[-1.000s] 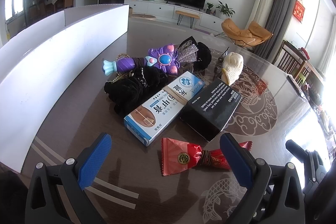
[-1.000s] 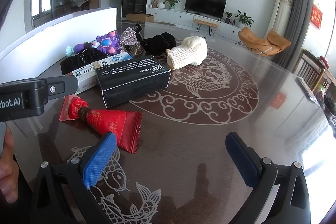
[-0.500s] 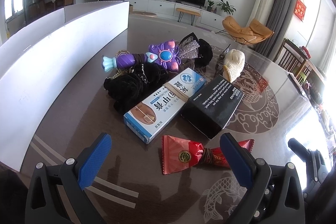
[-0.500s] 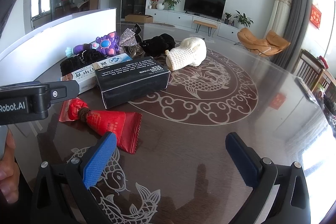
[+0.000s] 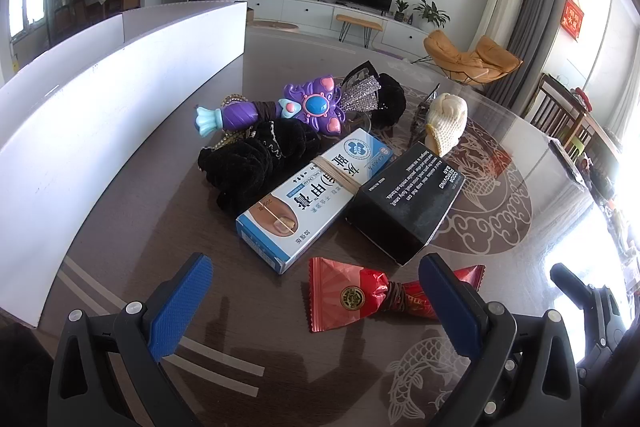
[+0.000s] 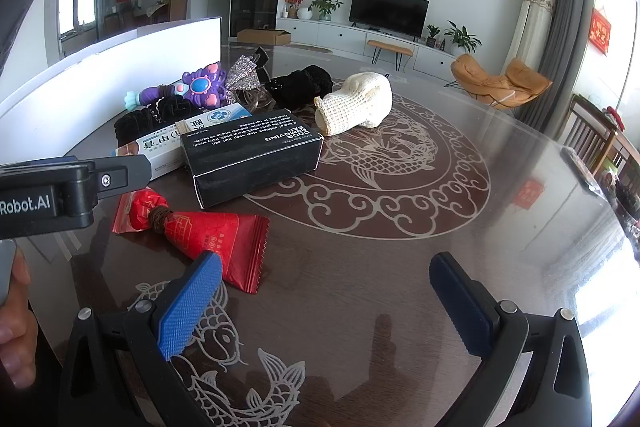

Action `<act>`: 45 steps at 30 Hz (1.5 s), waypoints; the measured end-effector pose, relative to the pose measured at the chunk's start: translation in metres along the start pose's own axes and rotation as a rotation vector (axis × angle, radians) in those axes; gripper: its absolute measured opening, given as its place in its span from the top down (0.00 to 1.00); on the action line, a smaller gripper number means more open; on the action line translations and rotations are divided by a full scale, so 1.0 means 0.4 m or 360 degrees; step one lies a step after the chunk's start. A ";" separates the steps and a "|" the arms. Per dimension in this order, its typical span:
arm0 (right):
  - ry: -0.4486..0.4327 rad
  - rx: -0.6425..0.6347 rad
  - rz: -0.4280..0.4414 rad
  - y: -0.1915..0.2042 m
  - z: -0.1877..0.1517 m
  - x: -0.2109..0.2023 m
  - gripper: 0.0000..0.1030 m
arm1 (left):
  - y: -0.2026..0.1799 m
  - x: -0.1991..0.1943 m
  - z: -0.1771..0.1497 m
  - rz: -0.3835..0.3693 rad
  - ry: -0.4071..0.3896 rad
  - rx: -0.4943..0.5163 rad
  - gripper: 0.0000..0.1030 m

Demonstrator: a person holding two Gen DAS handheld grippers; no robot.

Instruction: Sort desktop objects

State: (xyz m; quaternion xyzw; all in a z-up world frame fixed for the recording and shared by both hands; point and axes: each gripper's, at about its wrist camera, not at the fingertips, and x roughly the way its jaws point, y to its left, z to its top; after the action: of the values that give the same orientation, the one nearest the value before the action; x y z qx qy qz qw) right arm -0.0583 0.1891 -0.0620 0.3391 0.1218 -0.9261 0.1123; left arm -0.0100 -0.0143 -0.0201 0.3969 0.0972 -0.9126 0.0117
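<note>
- Left wrist view: the left gripper hangs low over the table with its blue pads spread wide and nothing between them. Its right pad covers the far end of the red candy wrapper.
- The blue-and-white box lies partly over a black cloth, and the black box sits touching its right side. A purple toy wand sits behind, with a sparkly clip and a knitted cream piece further back; what lies under the pile is hard to make out.
- A white board walls off the left; bare table shows between it and the pile.
- Compared with a second ago the pile sits slightly higher and closer in this view; the pads are as wide as before.
- Right wrist view: the right gripper is also spread wide and empty, its left pad overlapping the near corner of the red candy wrapper.
- The left gripper's body and a hand cut into the left edge, hiding part of the blue-and-white box.
- The black box stands ahead; the patterned table to the right is open.
- Little has shifted here since the earlier picture.
</note>
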 end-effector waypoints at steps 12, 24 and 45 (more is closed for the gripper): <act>0.0003 0.0004 0.0009 -0.001 0.001 -0.002 0.00 | 0.008 0.006 0.001 0.0013 0.0005 -0.0020 0.00; 0.0005 0.0004 0.0009 -0.001 0.001 -0.001 0.00 | 0.011 0.007 0.002 0.0026 0.0014 -0.0032 0.00; 0.0054 -0.0002 0.0069 0.001 0.001 0.013 0.00 | 0.061 0.007 0.004 0.0083 0.0024 -0.0155 0.00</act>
State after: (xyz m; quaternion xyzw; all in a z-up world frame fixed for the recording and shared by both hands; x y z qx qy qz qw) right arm -0.0622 0.1878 -0.0651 0.3573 0.1170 -0.9174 0.1304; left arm -0.0107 -0.0383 -0.0254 0.4050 0.1312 -0.9032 0.0540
